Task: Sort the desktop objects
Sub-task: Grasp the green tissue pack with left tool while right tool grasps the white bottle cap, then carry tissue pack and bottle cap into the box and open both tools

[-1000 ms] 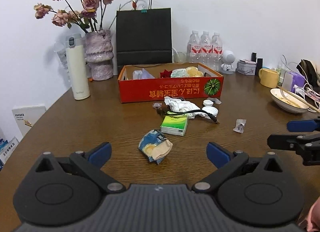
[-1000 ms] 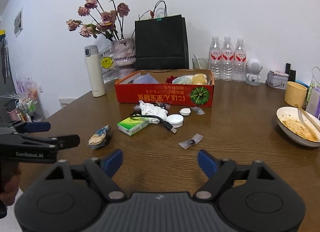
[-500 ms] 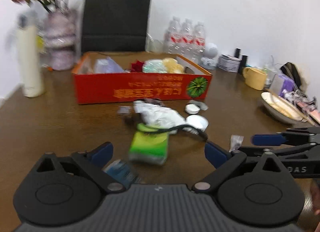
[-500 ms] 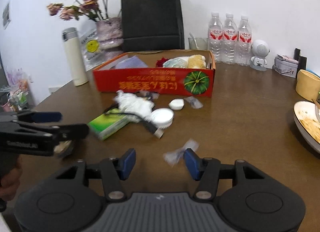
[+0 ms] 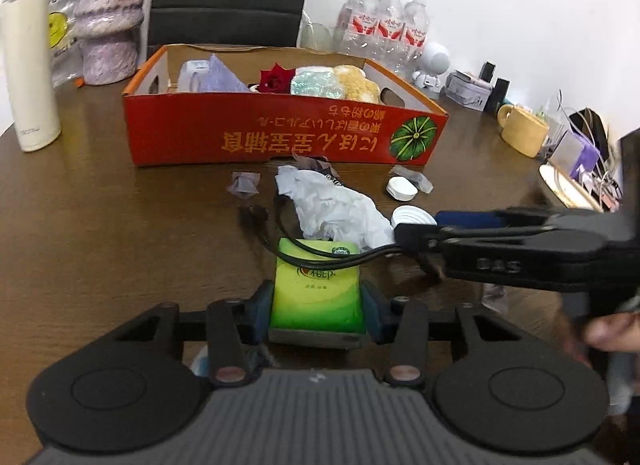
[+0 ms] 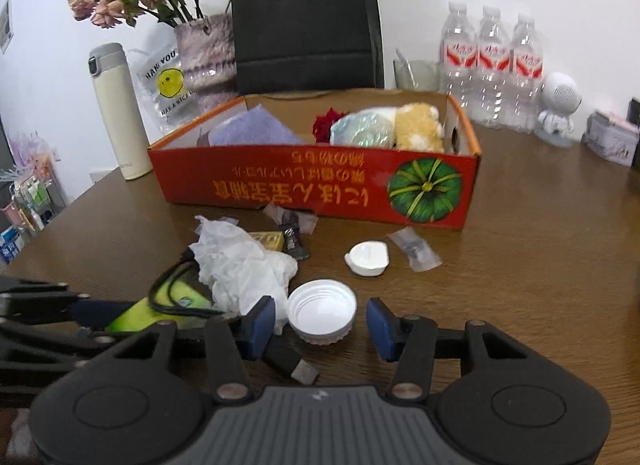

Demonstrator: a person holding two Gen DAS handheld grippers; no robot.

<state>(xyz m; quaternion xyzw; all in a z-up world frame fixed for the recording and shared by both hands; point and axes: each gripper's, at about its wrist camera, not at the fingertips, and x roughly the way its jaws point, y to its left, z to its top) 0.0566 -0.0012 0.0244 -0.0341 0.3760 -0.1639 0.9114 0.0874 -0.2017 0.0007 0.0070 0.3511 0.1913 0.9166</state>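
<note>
A green tissue pack (image 5: 316,297) lies on the brown table with a black cable (image 5: 304,253) draped over it. My left gripper (image 5: 318,311) is closing on the pack, and its blue pads touch both sides. A large white screw cap (image 6: 322,311) sits between the pads of my right gripper (image 6: 320,325). Those jaws are closing too, with a thin gap left on each side of the cap. Crumpled white tissue (image 6: 240,265) lies against the cap. In the left wrist view the right gripper (image 5: 416,227) reaches in from the right. The red cardboard box (image 6: 312,185) stands behind.
A small white cap (image 6: 368,259) and clear wrappers (image 6: 416,251) lie in front of the box. Along the back stand a cream flask (image 6: 118,113), a vase (image 6: 204,53), a black bag (image 6: 304,21) and water bottles (image 6: 492,65). A yellow mug (image 5: 522,131) is at the right.
Both grippers moved forward into the clutter. The left jaws narrowed from wide open onto the green pack. The right jaws narrowed around the white cap. The snack packet dropped out of view.
</note>
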